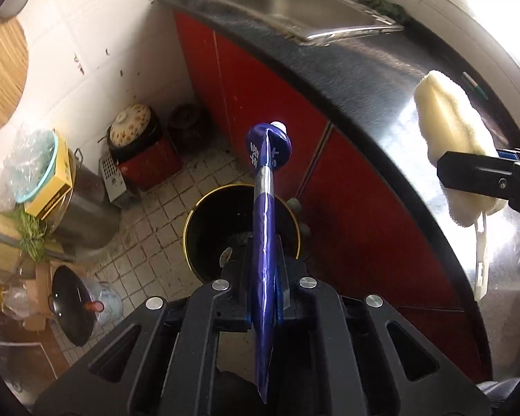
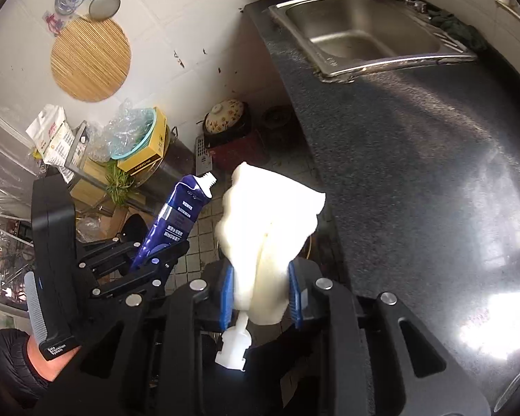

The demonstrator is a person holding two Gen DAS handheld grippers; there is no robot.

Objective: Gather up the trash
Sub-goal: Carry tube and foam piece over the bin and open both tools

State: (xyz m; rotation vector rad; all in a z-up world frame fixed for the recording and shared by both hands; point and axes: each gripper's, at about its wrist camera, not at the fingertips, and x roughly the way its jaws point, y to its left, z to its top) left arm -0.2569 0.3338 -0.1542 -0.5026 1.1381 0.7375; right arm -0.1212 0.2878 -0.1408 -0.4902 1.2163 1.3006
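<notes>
Tube [image 1: 265, 242], clamped in left gripper [image 1: 264, 287], hangs over bin [image 1: 190, 228]; right gripper [image 2: 260, 277] clamps sponge [image 2: 270, 215]. Releasing off-centre could drop it outside the bin.

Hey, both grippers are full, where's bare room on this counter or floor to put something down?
Bare counter runs from the sink toward the camera. The tiled floor between the black bin and the red cabinets is narrow. The left wall side is crowded: clay pot, steel pot, wok.
</notes>
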